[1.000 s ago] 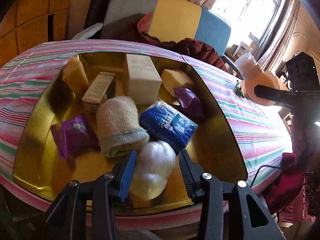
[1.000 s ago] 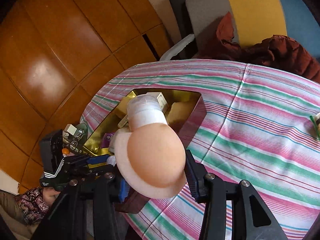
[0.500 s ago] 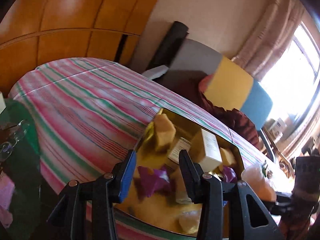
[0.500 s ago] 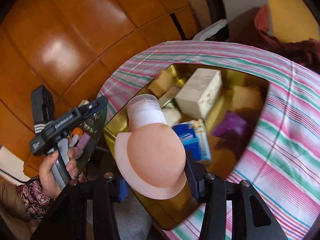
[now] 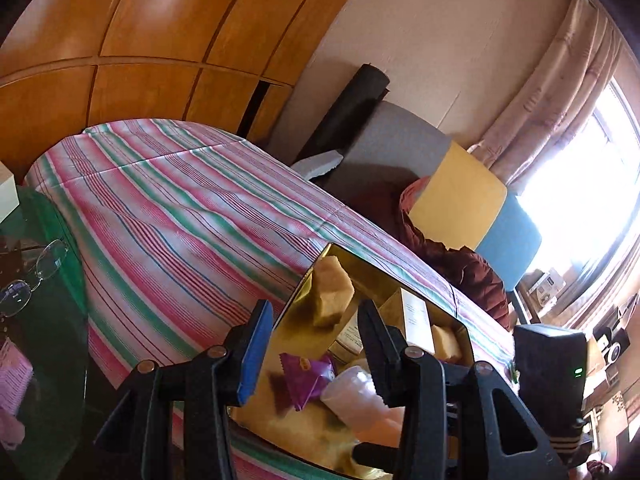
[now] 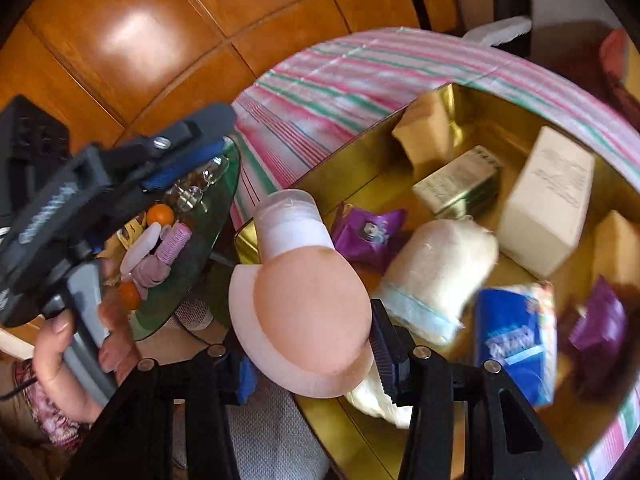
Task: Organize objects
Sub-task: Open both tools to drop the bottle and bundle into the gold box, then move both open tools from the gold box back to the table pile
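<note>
Right tool (image 6: 306,350): clamped on a peach-coloured rounded object with a pale flared rim and a translucent capped neck (image 6: 300,300), held over the near-left corner of the gold tray (image 6: 340,168). The same object shows in the left wrist view (image 5: 360,404) at the tray's near edge, partly behind the left tool's finger.

Left tool (image 5: 312,348): its two fingers stand apart with nothing between them, raised above the tray's left edge. The right wrist view shows it gripped in the person's hand (image 6: 76,344), to the left of the tray and above a green glass side surface (image 6: 192,248).

Gold tray contents, right wrist view: a white carton (image 6: 548,200) standing upright with faint grey print, illegible; a small green-and-cream box (image 6: 456,188) with fine print, too small to read; two yellow sponge-like blocks, one at the far-left corner (image 6: 424,128) and one at the right (image 6: 616,240); a rolled cream cloth (image 6: 436,272); a purple snack packet (image 6: 368,236) bearing a small picture, wording unreadable; a second purple packet (image 6: 600,324), blurred; a blue tissue pack (image 6: 516,340) with white lettering, smeared by motion and not legible.

The tray rests on a desk covered with pink, green and white striped cloth (image 5: 180,208). Spectacles (image 5: 32,276) lie on the glass surface.
</note>
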`<state>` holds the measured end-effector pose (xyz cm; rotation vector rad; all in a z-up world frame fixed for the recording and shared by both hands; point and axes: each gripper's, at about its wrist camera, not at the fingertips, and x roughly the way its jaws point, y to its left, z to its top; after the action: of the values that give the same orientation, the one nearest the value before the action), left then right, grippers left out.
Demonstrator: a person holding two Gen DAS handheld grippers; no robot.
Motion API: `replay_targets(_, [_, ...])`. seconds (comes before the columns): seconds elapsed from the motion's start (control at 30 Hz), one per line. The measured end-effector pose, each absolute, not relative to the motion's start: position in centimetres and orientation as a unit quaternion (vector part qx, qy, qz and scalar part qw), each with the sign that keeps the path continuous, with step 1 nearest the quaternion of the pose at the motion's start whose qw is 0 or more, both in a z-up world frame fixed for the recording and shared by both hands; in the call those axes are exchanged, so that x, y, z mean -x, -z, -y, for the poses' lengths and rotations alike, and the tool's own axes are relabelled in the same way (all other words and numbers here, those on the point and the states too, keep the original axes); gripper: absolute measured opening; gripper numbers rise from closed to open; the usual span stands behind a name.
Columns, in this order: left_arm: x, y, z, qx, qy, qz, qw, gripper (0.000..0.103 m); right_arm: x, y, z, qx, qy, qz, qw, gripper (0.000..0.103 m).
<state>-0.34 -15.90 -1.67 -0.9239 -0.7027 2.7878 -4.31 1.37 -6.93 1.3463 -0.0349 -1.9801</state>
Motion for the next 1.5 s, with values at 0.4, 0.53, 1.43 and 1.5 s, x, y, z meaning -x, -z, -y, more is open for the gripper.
replay_targets(0.4, [0.1,1.4,16.2,0.3,-0.922,0.238,0.055,0.044,5.0,8.2,-0.4,-0.523,0.765,0.031,0.373,0.053])
replay_targets(0.53, [0.1,1.5,15.8,0.303,-0.922,0.232,0.06,0.044,4.4,6.7,-1.6,-0.496,0.786,0.031,0.368,0.054])
replay_targets(1.43, [-1.8,2.7,1.9,0.367,-0.888,0.056,0.273,0.044,1.7,5.4,-23.6,-0.472,0.861,0.133,0.132,0.064])
replay_targets(1.5, [-2.3,2.8,0.4,0.371,-0.881,0.043,0.292,0.044,1.4,6.2,-26.3,-0.479,0.858,0.15,0.106,0.064])
